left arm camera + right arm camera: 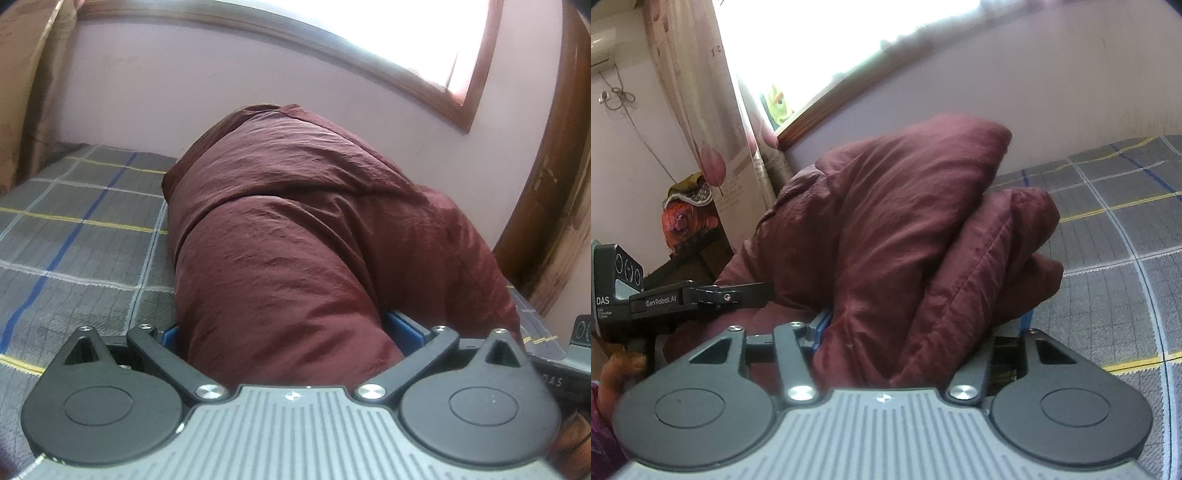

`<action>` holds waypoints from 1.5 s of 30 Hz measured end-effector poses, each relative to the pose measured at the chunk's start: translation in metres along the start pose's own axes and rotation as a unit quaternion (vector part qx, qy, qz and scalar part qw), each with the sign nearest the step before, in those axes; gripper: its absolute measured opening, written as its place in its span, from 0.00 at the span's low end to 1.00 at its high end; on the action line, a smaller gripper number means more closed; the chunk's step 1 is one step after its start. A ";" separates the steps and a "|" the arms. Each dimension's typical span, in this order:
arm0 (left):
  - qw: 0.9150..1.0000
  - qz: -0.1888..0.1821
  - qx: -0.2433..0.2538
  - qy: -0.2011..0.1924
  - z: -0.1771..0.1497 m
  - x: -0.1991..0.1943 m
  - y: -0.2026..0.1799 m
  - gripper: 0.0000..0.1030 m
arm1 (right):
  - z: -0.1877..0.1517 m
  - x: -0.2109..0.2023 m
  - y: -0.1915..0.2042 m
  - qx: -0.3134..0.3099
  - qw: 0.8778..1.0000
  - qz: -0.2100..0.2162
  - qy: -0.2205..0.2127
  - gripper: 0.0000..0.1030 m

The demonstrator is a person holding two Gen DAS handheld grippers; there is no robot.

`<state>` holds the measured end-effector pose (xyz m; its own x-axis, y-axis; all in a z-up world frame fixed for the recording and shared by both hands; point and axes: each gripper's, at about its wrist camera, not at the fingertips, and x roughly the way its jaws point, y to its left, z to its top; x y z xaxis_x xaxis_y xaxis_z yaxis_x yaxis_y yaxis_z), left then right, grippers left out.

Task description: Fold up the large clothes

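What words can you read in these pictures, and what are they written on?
"DAS": side of the left gripper, seen from the right wrist.
"GenRobot.AI": same gripper's black arm.
Small print under "DAS": too small to read.
"DAS" on the right gripper's edge, left wrist view: partly cut off.

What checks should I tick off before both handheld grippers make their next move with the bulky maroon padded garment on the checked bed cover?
1. Left gripper has the maroon padded garment between its blue pads: ok; whether they press it: cannot tell.
2. Right gripper has a bunched fold between its pads: ok.
3. Garment folded flat: not ok, it is humped and bunched.
4. Grey checked bed cover bare beside the garment: ok.
5. Grippers apart from each other: ok.
6. Garment's hidden far edge: cannot tell.
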<state>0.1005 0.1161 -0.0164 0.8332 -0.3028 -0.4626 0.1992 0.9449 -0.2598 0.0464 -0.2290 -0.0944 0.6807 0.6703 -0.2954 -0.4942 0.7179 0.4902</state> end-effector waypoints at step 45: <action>0.955 0.232 0.121 -0.140 -0.027 -0.078 -0.102 1.00 | -0.004 -0.067 0.089 -0.124 0.978 -0.118 -0.122 1.00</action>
<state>0.0014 0.0395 0.0232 0.9593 0.1686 -0.2265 -0.1399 0.9806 0.1372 -0.0458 -0.2093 -0.0341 0.8854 0.4370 -0.1583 -0.4024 0.8911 0.2097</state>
